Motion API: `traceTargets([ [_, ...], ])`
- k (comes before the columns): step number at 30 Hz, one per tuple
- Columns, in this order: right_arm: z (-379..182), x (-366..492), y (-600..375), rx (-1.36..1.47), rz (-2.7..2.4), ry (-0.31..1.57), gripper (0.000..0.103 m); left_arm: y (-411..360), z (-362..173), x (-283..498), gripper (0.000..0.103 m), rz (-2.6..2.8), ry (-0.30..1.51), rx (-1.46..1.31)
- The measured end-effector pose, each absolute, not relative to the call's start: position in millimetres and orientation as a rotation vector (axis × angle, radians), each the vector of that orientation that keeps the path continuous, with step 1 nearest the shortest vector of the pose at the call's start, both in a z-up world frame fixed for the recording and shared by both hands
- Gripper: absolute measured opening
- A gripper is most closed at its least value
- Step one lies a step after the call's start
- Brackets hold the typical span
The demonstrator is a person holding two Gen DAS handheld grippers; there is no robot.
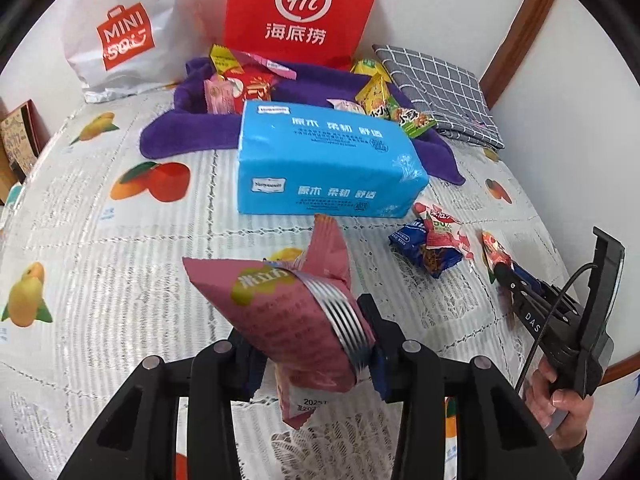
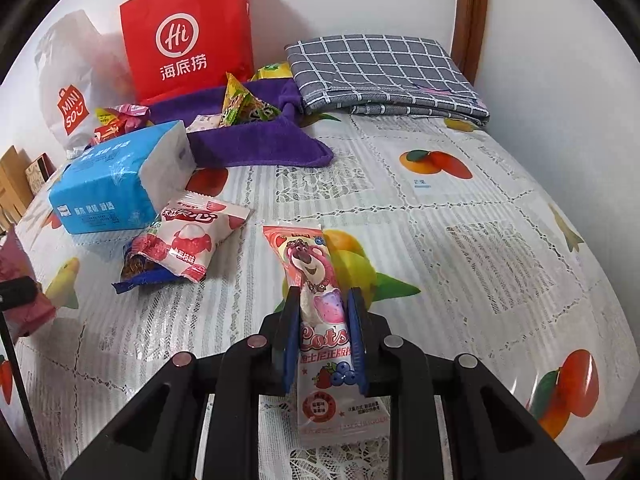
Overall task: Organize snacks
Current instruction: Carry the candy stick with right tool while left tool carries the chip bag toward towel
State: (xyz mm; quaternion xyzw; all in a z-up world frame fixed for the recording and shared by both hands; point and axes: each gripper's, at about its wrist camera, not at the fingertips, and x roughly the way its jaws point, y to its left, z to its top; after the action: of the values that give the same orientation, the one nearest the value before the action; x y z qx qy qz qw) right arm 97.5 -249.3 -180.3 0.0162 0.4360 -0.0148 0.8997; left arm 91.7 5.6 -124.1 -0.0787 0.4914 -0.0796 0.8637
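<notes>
My left gripper [image 1: 308,344] is shut on a pink snack packet [image 1: 280,304], which is lifted off the fruit-print tablecloth [image 1: 120,260] and crumpled between the pads. My right gripper [image 2: 324,300] is shut on a long pink bear-print snack packet [image 2: 308,264] whose far end points away over the cloth. Between the two lie a white-and-pink lychee packet [image 2: 192,240] and, partly under it, a dark blue packet [image 2: 140,272]. Several more snacks sit on a purple towel [image 1: 280,120] at the back. In the left wrist view, the right gripper [image 1: 500,270] appears at the right edge, held by a hand [image 1: 560,404].
A blue tissue pack [image 1: 320,160] lies in front of the purple towel. A red paper bag [image 1: 300,8] and a white shopping bag [image 1: 124,36] stand against the wall. A folded grey checked cloth [image 2: 380,72] lies at the back right, beside a wooden frame [image 2: 476,16].
</notes>
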Motion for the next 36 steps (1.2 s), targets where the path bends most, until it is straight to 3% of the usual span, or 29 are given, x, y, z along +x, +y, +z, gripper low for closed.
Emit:
traceTargets([
  [9, -171, 90, -237, -0.012, -0.048, 0.899, 0.021, 24, -109, 86, 0.039, -0.207, 0.979, -0.161],
  [24, -85, 106, -195, 0.017, 0.005, 0.793, 0.021, 51, -72, 113, 0.04, -0.209, 0.91, -0.154],
  [36, -51, 135, -166, 0.012, 0.065, 0.749, 0.021, 62, -53, 140, 0.04, -0.162, 0.865, -0.135],
])
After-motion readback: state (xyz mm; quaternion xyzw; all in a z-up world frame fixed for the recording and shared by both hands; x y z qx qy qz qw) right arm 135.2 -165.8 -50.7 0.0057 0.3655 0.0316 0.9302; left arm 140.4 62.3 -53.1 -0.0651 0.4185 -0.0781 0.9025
